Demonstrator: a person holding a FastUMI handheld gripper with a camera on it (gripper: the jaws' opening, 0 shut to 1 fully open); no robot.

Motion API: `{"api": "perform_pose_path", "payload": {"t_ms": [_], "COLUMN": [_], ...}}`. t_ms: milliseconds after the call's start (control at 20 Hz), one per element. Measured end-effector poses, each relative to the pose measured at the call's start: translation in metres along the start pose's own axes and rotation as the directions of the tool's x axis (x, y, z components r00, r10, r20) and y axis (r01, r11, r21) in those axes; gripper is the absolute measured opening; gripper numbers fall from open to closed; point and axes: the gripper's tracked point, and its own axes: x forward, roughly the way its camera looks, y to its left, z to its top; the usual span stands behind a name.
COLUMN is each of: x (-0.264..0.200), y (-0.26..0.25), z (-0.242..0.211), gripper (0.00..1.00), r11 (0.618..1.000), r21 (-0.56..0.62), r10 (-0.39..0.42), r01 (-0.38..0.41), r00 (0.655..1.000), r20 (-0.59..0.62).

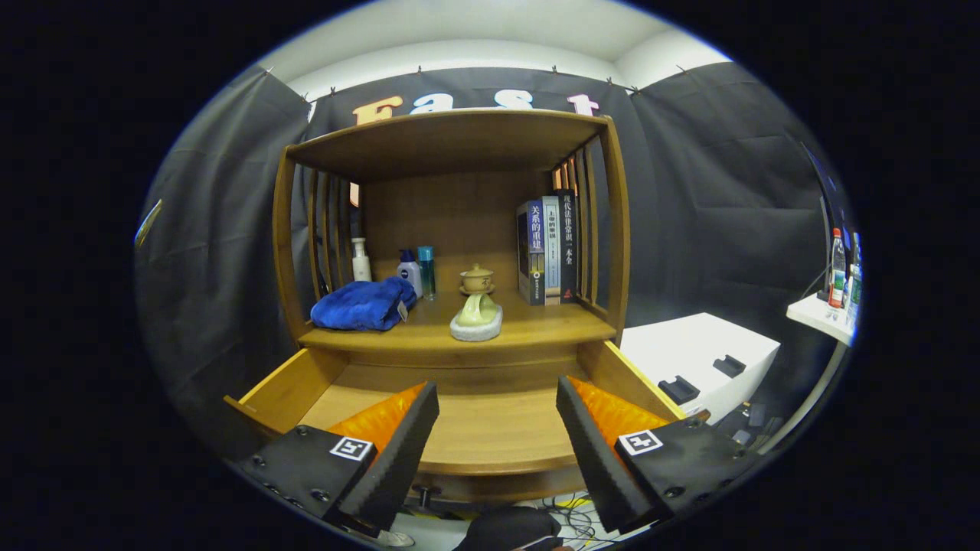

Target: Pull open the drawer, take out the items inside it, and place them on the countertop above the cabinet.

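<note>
The gripper is held wide open, nothing gripped, above the pulled-out wooden drawer. A folded blue towel and pale green ceramic figure are seen on the wooden countertop beyond.

Chinese titles on book spines too small to read surely, square markers on gripper, fingers spread

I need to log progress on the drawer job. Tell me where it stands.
Done: the drawer stands pulled open, and its visible floor is bare wood. On the countertop above it lie a blue towel and a pale ceramic piece, though whether they came from the drawer cannot be told. In hand: nothing; the tool hangs open over the drawer. Left: apparently nothing, unless something hides behind the fingers.
</note>
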Motion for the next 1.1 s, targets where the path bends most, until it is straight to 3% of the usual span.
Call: {"api": "perform_pose_path", "payload": {"t_ms": [500,1100], "x": [-0.002,-0.013], "y": [0.004,0.005], "z": [-0.057,-0.057], "gripper": [1.00,0.99], "r11": [1.000,1.000], "r21": [0.002,0.000], "r10": [0.007,0.006], "r01": [-0.007,-0.006], "r00": [0.994,0.996], "r20": [-0.106,-0.090]}}
